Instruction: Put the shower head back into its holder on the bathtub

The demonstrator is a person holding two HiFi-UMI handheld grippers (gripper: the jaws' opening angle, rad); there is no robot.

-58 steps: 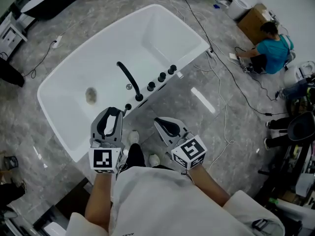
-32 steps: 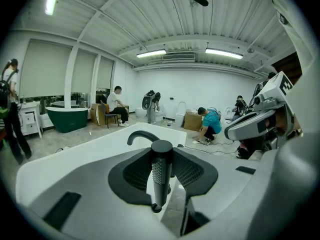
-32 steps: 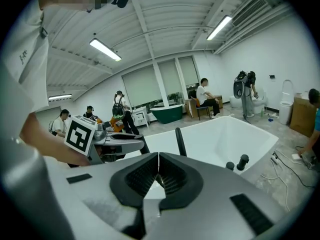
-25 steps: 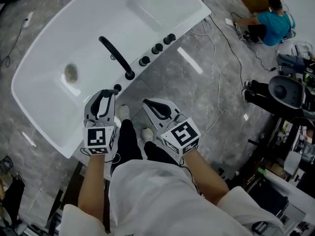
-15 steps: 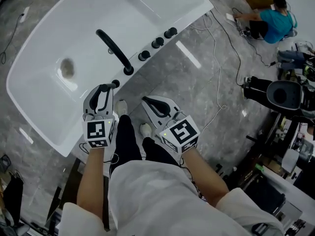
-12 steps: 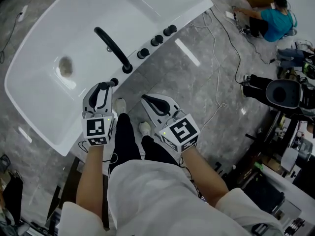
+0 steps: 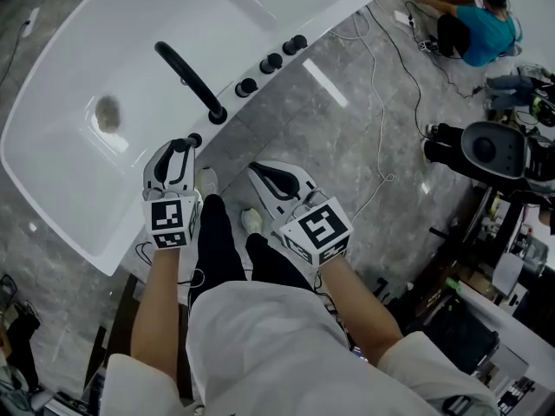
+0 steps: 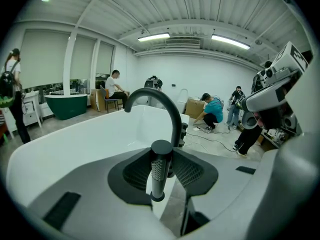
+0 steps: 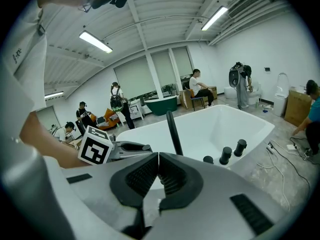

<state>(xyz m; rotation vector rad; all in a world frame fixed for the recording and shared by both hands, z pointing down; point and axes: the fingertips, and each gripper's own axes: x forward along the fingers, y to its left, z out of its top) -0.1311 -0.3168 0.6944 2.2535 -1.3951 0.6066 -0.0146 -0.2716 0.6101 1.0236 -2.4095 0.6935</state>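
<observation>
A slim black shower head stands upright between the pads of my left gripper, which is shut on it. In the head view the left gripper hangs over the near rim of the white bathtub. Its tip is at a small black round fitting on that rim, just left of the black arched faucet. I cannot tell the holder from the shower head's top there. My right gripper hovers over the grey floor beside the tub. Its pads meet with nothing between them.
Three black knobs line the tub rim right of the faucet. Cables trail across the floor. A person in a teal top crouches at the far right near dark equipment. My own shoes stand below the grippers.
Both grippers have sunk a little. The left one, with the shower head, has come closer to the round black fitting on the tub rim.
</observation>
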